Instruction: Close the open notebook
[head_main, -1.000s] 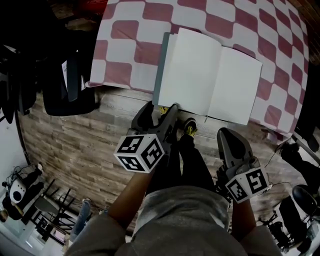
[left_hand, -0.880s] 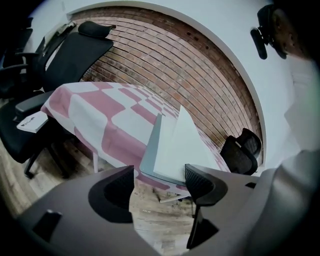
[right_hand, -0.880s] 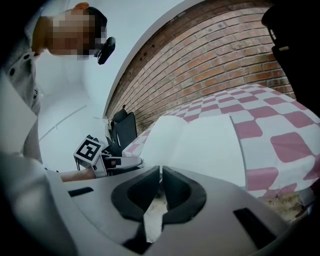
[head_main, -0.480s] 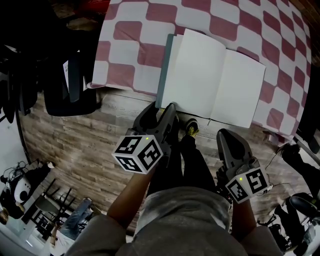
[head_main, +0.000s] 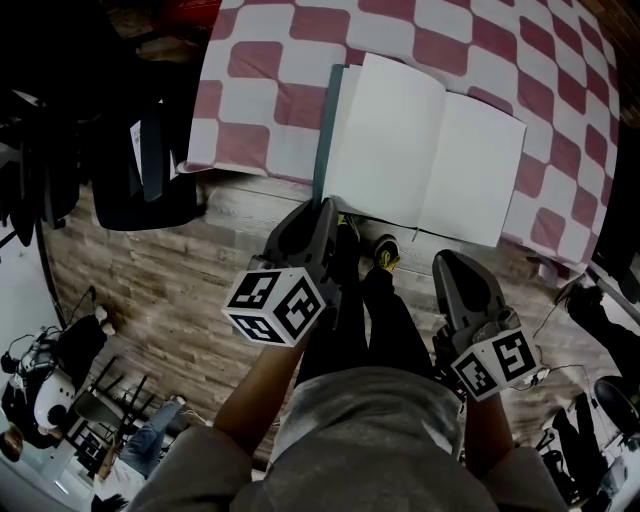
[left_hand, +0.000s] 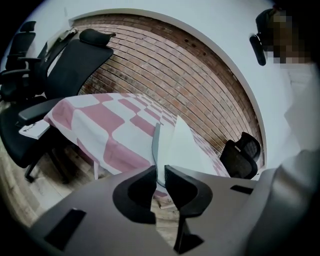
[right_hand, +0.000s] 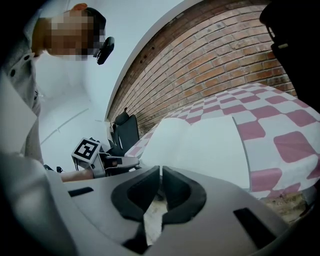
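The open notebook (head_main: 420, 150) lies on the red-and-white checked tablecloth (head_main: 270, 60), its blank white pages up and its grey cover showing along the left edge. My left gripper (head_main: 322, 208) hovers just short of the notebook's near left corner. Its jaws are closing to a narrow gap, with nothing between them (left_hand: 160, 172); the notebook (left_hand: 175, 145) lies just beyond the tips. My right gripper (head_main: 450, 262) hangs below the table edge, short of the right page, jaws together and empty (right_hand: 160, 172). The notebook (right_hand: 200, 145) fills the middle of the right gripper view.
A black office chair (head_main: 140, 170) stands left of the table, close to the cloth's hanging corner. Wood-plank floor (head_main: 150, 270) runs below the table edge. The person's legs and shoes (head_main: 385, 250) are between the grippers. A brick wall (left_hand: 165, 70) stands behind the table.
The left gripper's jaws have gone from wide apart to nearly together and have edged up toward the notebook's near left corner. The right gripper has stayed put.
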